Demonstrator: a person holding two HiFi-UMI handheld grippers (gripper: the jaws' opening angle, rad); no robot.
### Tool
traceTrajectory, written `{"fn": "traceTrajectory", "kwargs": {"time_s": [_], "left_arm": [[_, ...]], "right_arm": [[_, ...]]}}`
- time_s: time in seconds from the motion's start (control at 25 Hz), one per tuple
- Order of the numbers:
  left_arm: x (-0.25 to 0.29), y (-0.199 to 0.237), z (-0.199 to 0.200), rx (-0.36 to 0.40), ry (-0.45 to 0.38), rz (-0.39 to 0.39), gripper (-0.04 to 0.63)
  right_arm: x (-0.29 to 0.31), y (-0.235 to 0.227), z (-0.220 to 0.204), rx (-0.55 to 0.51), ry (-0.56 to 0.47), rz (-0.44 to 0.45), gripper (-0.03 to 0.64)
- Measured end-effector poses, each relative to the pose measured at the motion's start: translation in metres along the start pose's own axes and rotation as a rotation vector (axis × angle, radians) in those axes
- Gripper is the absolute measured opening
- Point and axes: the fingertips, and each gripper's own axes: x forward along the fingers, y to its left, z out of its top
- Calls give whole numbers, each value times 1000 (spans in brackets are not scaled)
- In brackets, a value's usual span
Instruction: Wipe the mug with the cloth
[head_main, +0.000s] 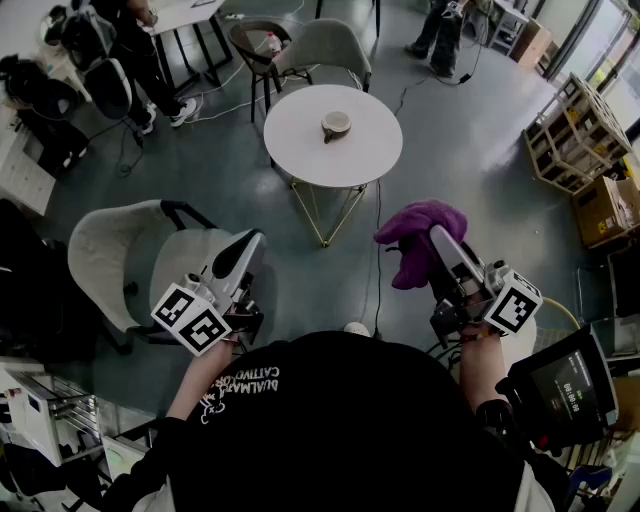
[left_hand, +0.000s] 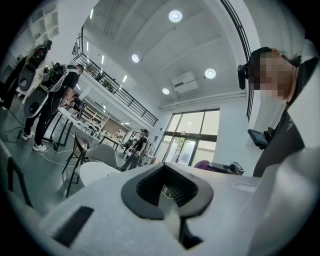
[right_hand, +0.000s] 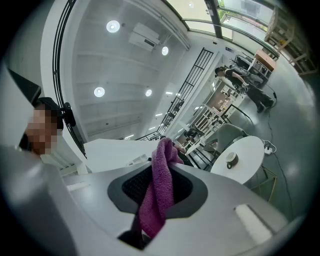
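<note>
A pale mug (head_main: 335, 124) lies on the round white table (head_main: 290, 140) ahead of me; the right gripper view shows the mug (right_hand: 231, 158) small on the table (right_hand: 247, 160) at the right. A purple cloth (head_main: 418, 235) hangs from my right gripper (head_main: 436, 238), whose jaws are shut on it; the cloth (right_hand: 157, 190) drapes between the dark pads in the right gripper view. My left gripper (head_main: 250, 242) is held over a grey chair, shut, with nothing in it. Both grippers are well short of the table.
A grey armchair (head_main: 130, 255) stands under my left gripper. Two more chairs (head_main: 330, 45) sit behind the table. Wooden crates (head_main: 575, 135) and cardboard boxes stand at the right. People stand by desks (head_main: 160, 20) at the far left. Cables cross the floor.
</note>
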Motion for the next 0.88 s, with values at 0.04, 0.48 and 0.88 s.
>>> {"fn": "traceTrajectory", "kwargs": {"time_s": [0.04, 0.48, 0.88], "left_arm": [[1, 0, 0, 0, -1, -1, -3], [33, -3, -6, -3, 23, 13, -3], [86, -1, -35, -25, 52, 88, -2]], "right_arm": [[1, 1, 1, -5, -1, -1, 66], [-3, -24, 23, 18, 1, -1, 66], [-12, -84, 56, 93, 24, 38, 69]]}}
